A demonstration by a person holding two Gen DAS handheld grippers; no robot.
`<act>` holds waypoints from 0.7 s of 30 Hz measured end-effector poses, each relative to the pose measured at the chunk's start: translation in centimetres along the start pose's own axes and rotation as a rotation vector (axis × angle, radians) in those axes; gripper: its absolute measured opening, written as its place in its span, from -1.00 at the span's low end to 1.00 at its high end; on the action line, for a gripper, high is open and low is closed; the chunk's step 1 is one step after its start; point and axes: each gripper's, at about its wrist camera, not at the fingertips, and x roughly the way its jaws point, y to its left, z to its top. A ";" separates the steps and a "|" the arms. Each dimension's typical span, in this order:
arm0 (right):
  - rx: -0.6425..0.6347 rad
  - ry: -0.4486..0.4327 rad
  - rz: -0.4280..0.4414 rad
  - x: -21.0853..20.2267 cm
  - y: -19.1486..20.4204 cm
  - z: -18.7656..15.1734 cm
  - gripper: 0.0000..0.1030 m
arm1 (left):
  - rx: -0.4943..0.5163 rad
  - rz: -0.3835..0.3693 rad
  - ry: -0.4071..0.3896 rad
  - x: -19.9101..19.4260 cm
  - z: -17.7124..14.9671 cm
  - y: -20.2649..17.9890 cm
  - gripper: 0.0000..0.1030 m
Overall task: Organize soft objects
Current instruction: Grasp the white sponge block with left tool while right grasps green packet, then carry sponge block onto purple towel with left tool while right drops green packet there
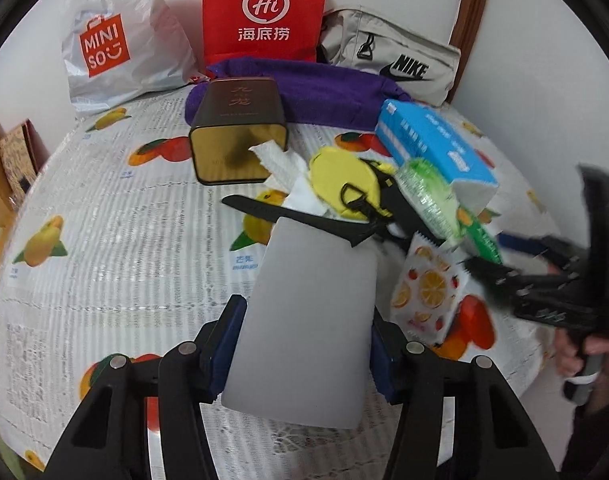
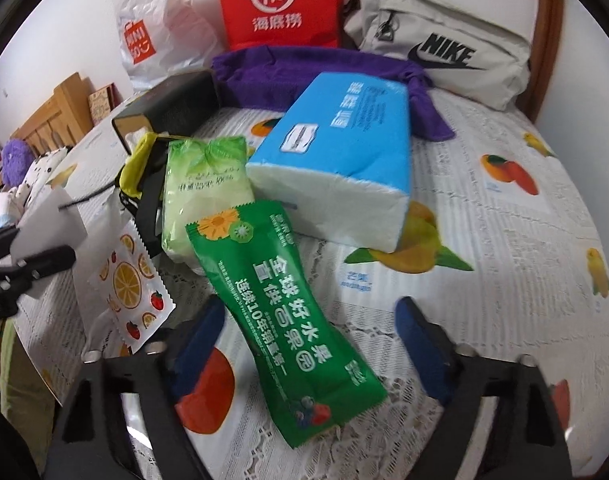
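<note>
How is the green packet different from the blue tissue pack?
The green packet is thin and flat; the blue tissue pack is a thick block. The green packet lies between the right gripper fingers; the tissue pack sits farther back. Both are soft packs with printed writing on the tablecloth.

miniso on plastic bag (image 1: 116, 40), hi on red bag (image 1: 265, 10), nike on pouch (image 1: 396, 60).

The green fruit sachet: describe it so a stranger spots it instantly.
Start at the blue tissue pack on the fruit-print tablecloth. Just below it lies a pale green wipes packet. Overlapping that is the green fruit sachet: long, glossy, darker green, with big white Chinese lettering.
</note>
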 end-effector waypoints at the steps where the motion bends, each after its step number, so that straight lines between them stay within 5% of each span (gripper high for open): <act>1: -0.010 0.003 0.000 0.1 0.1 0.0 0.12 | -0.001 -0.009 -0.001 -0.1 0.0 -0.1 0.04; 3: -0.028 -0.005 -0.012 -0.1 0.2 -0.3 -0.08 | 0.003 -0.004 0.002 0.0 0.0 -0.3 0.04; 21: 0.033 0.001 -0.061 -2.1 -2.2 -1.8 -0.18 | -0.120 0.108 -0.007 -0.9 -0.2 3.9 0.04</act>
